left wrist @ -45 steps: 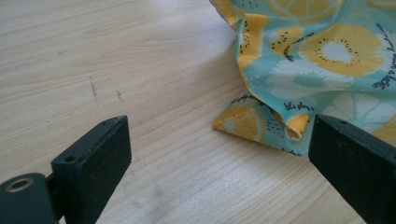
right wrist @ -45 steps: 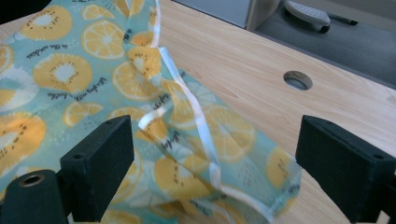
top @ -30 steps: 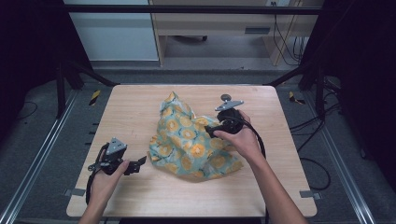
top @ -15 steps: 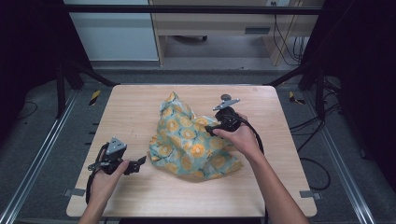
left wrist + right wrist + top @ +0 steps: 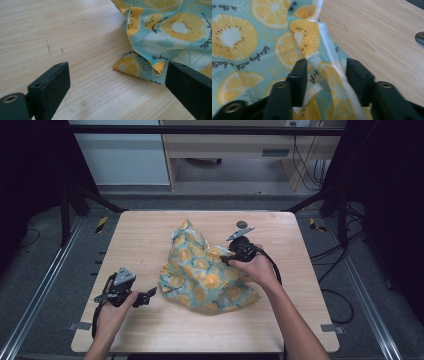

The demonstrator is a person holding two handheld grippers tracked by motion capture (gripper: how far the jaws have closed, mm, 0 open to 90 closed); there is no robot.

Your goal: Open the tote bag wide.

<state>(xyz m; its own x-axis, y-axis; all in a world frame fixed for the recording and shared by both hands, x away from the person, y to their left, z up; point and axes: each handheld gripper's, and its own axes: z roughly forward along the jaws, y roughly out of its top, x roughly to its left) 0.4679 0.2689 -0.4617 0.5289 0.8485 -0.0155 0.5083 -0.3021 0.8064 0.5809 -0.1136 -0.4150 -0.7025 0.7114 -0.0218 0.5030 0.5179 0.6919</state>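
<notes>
Closing since the earlier frame, the right gripper now brackets a raised fold at the right edge of the fruit-print cloth, pads not yet visibly pinching, while the left gripper waits wide open beside the cloth's left corner, suggesting a two-handed lift.

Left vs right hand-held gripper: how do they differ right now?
The left hand-held gripper has its jaws wide apart over bare table, with the cloth corner just ahead; the right hand-held gripper has been closing, a raised fold of cloth between its jaws. The left sits off the cloth's near-left edge, the right over its far-right part. Both have black jaws and lie low at the table.
</notes>
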